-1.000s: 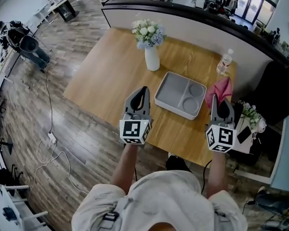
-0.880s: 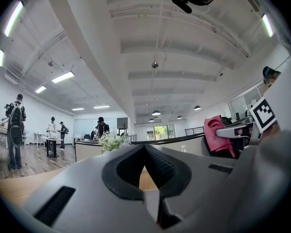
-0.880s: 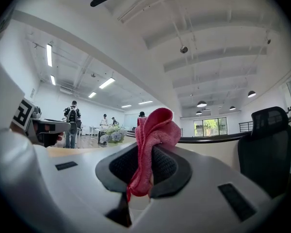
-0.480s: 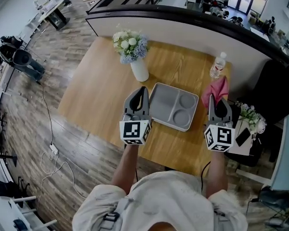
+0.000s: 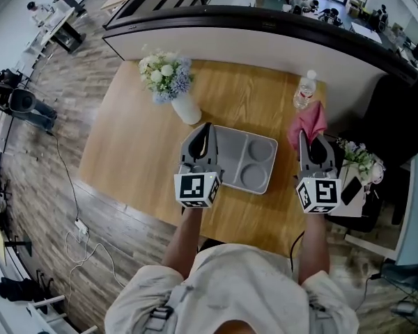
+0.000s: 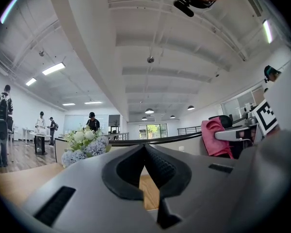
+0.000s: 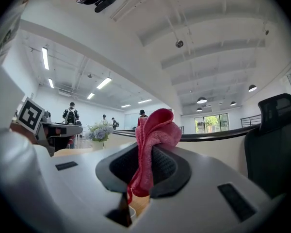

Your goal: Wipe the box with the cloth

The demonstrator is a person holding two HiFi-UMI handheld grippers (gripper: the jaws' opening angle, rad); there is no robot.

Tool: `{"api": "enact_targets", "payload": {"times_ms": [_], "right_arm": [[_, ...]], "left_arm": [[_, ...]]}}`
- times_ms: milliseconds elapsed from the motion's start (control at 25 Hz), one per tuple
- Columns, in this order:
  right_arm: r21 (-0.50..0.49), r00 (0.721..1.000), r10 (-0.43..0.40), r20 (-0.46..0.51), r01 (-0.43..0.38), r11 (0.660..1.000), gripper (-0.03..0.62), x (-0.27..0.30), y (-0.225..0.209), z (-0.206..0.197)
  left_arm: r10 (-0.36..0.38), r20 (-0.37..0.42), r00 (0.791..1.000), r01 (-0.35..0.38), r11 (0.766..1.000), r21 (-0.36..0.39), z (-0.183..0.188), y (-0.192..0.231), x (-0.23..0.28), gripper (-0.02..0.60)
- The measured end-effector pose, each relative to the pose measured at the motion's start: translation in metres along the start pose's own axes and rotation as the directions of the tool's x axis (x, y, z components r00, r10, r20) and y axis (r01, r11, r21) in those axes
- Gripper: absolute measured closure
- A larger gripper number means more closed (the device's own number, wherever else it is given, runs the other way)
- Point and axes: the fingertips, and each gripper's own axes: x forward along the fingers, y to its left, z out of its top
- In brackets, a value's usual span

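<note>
Right gripper (image 7: pixel 146 155) tight on pink cloth (image 7: pixel 158 129)

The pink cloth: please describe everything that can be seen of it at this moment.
The pink cloth looks soft and fleecy, like microfibre. It is bunched into folds and pinched between the shut jaws of the right hand-held gripper. Most of it sticks up past the jaws, and a thin tail hangs below them. In the head view it is to the right of the grey divided box and does not touch it.
</note>
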Motion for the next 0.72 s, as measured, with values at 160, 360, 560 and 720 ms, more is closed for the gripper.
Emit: {"api": "enact_targets", "payload": {"times_ms": [160,360,560,720], "right_arm": [[-0.026,1.0,0.008,0.006,-0.008,1.0,0.528,0.002,0.009,0.0],[-0.025,1.0,-0.03,0.006,0.03,0.999,0.528,0.007,0.026,0.004],[-0.007,0.998,-0.052,0.019,0.052,0.999,0.53,0.012,0.052,0.011],[-0.037,0.999,-0.05,0.015,0.051,0.998,0.53,0.018,0.075,0.015]], "left_arm": [[-0.024,-0.002,1.0,0.024,1.0,-0.003,-0.004,0.002,0.006,0.568],[-0.073,0.016,0.997,0.073,0.997,-0.011,-0.003,0.015,0.014,0.568],[-0.13,0.029,0.991,0.131,0.991,-0.02,-0.001,0.038,0.014,0.568],[-0.16,0.045,0.986,0.162,0.986,-0.03,0.002,0.059,0.016,0.568]]}}
